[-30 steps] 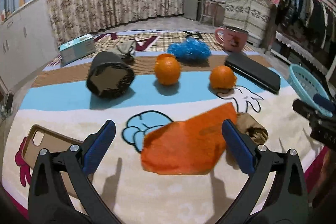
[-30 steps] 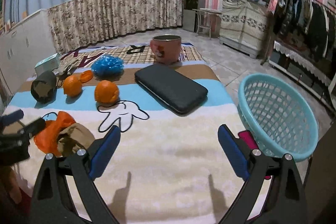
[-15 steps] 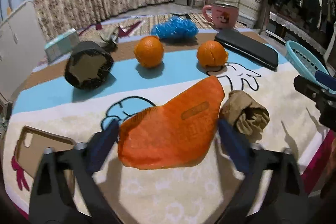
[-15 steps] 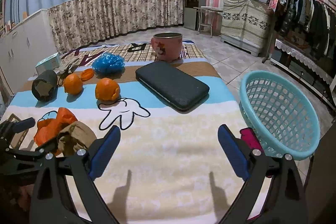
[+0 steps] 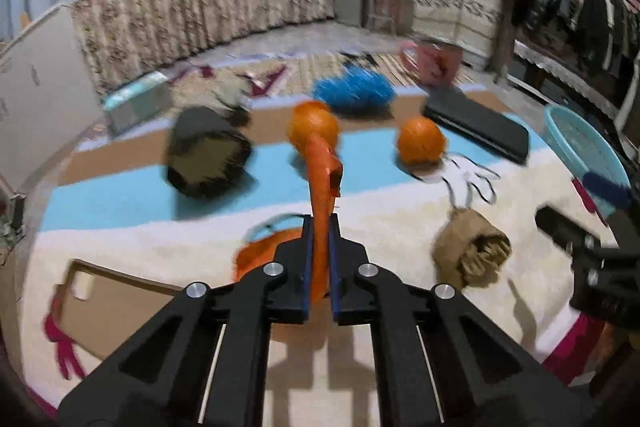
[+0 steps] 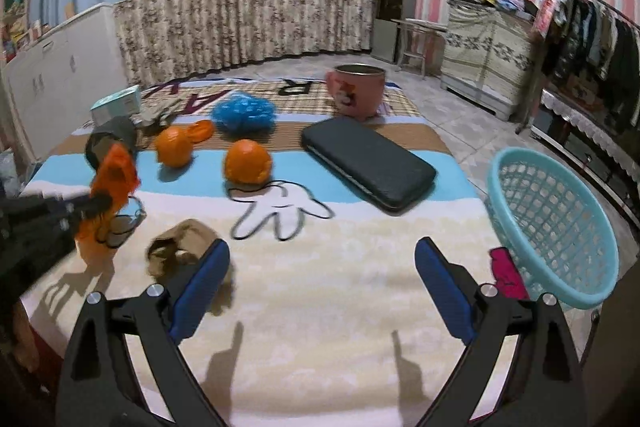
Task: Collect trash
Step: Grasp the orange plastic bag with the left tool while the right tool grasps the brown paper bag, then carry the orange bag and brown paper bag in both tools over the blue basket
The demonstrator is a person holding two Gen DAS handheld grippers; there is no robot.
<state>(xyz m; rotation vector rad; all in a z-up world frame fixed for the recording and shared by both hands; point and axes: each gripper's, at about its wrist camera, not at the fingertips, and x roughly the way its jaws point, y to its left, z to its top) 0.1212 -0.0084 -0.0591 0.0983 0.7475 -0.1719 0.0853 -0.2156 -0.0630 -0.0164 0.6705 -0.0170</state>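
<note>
An orange plastic bag stands pinched upright between the blue pads of my left gripper, whose jaws are closing tight and are shut on it. The right wrist view shows the same bag lifted off the blanket at the far left, in the left gripper. A crumpled brown paper wad lies just left of my right gripper, which is open and holds nothing. The turquoise mesh basket sits off the bed's right edge.
On the cartoon blanket lie two oranges, a blue mesh ball, a black case, a pink mug, a dark cylinder, a tissue box and a brown phone case.
The left gripper closed from wide open onto the orange bag, which went from lying flat to bunched upright between the pads. The right gripper shifted slightly toward the brown wad.
</note>
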